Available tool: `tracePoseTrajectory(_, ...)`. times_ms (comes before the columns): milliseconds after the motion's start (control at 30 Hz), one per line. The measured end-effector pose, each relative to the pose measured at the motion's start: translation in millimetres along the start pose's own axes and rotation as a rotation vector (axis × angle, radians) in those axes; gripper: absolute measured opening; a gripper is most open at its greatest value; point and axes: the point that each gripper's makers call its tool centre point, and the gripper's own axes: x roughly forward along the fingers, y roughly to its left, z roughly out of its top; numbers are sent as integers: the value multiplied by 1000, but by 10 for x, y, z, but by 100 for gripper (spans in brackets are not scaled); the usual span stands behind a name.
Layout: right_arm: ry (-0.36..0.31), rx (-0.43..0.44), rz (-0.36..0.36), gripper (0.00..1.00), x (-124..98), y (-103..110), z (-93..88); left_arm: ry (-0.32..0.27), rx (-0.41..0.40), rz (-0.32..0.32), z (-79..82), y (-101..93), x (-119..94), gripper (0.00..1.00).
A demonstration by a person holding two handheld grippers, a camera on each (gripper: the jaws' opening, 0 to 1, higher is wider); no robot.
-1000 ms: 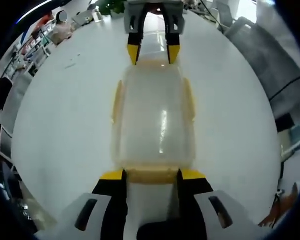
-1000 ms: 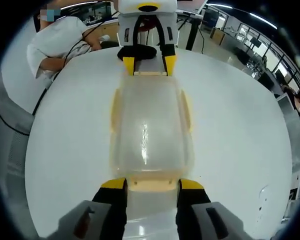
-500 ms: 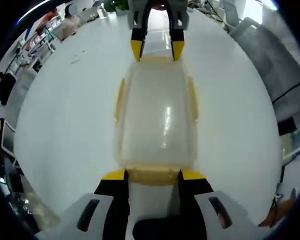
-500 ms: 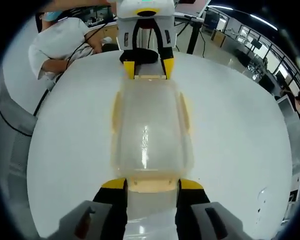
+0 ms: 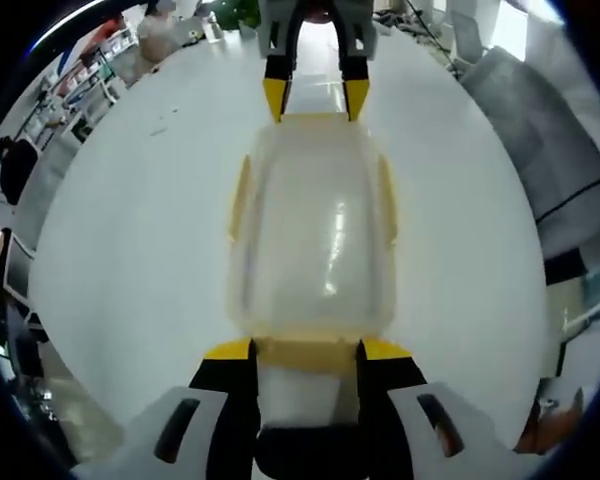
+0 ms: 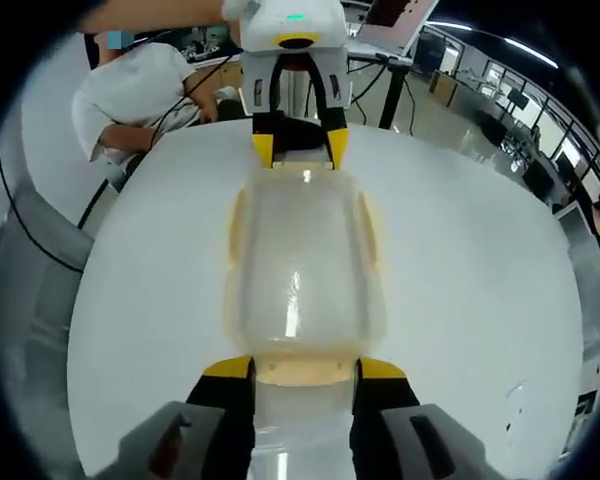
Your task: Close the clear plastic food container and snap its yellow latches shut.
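Note:
The clear plastic food container [image 5: 315, 230] has its lid on and spans the gap between my two grippers above the white table. Pale yellow side latches [image 5: 240, 195] [image 5: 387, 200] lie flat along its long sides. My left gripper [image 5: 305, 352] is shut on the near yellow end latch [image 5: 305, 362], one jaw at each end of it. At the far end my right gripper [image 5: 315, 100] faces it. In the right gripper view the container [image 6: 298, 255] runs from my right gripper [image 6: 305, 368], shut on its end latch [image 6: 305, 375], to the left gripper [image 6: 300, 150].
The round white table [image 5: 130, 250] spreads wide on both sides of the container. A grey chair [image 5: 540, 120] stands by its edge, another grey chair [image 6: 30, 270] on the opposite side. A person in white [image 6: 130, 100] leans at the table's far rim. Office desks lie beyond.
Table and room have shifted and shrunk a little in both views, while the container keeps its place between both pairs of jaws. Both grippers have moved together with it.

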Motion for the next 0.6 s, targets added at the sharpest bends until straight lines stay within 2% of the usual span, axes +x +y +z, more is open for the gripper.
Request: tracePoseTrajectory(600,10,-87,30,34,-388,-27,-115,-16,-91,13,321,-113,-156,34)
